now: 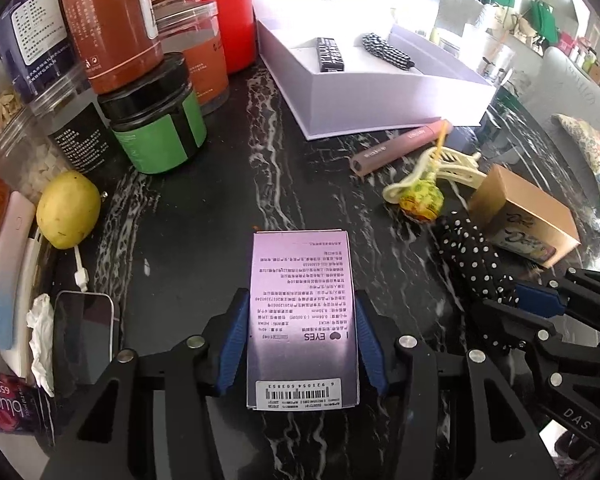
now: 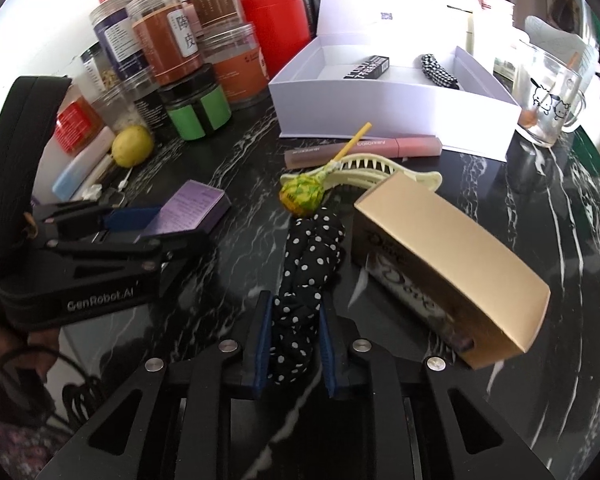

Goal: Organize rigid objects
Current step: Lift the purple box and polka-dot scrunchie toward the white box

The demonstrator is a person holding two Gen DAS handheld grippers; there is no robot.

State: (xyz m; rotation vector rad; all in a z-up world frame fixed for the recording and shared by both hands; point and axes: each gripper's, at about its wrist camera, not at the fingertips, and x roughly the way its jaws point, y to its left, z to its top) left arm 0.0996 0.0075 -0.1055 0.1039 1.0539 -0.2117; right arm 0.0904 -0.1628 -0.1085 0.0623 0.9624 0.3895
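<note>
left gripper (image 1: 302,344) and right gripper (image 2: 293,344) both clamped on items, level over the table

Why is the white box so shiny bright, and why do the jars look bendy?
Left wrist view: daylight washes out the white box top, hiding detail there; the fisheye lens curves the jars near the edge. Right wrist view: the box lid glares too, and the black corners are just the lens rim.

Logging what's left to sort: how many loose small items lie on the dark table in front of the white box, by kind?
Cardboard boxes: 2, purple box, gold box
Hair items: 2, polka-dot band, claw clip
Lipstick tubes: 1
Lollipops: 1
Total: 6
</note>
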